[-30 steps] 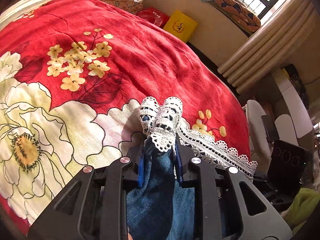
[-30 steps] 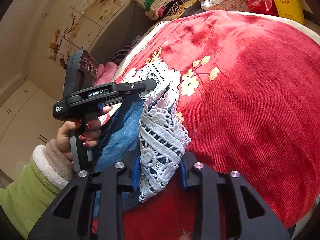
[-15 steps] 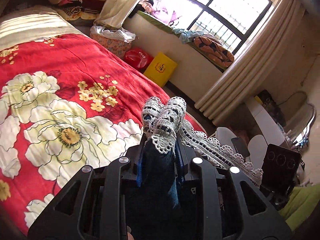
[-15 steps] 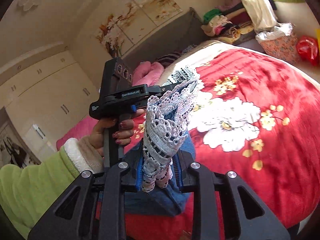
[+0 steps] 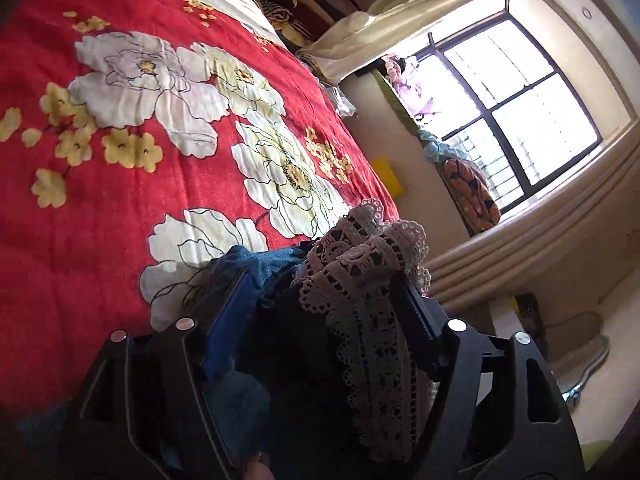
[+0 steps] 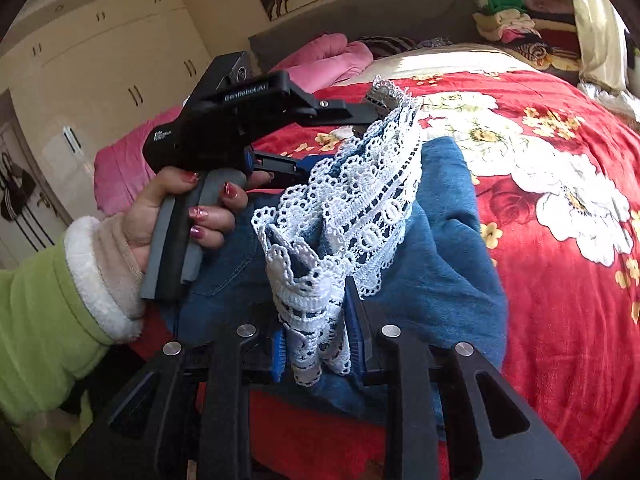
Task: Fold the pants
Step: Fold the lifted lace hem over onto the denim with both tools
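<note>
I am looking along my right gripper [image 6: 316, 344], whose two blue-padded fingers [image 6: 279, 350] are clamping one bunched white lace cuff [image 6: 320, 300] of the single pair of blue denim pants [image 6: 452, 248]. The denim is lying folded over itself under and beyond the cuff, near the bed's foot edge, on the red blanket with white and yellow flowers [image 6: 560, 280].

Just past it, a hand [image 6: 180, 208] in a green sleeve with a white fleece cuff [image 6: 48, 312] is gripping the grey handle of my left gripper [image 6: 340, 140]. In its own view my left gripper [image 5: 320, 300] has just been spreading its jaws; the two pads are standing wide, with the second lace cuff [image 5: 360, 272] and dark denim [image 5: 256, 264] lying loosely between them, the lace draping against the right finger [image 5: 416, 316].

Farther off, one pink pillow [image 6: 332, 60] is resting at the head edge, and one barred window [image 5: 512, 112] is glowing beyond the bed's side.
</note>
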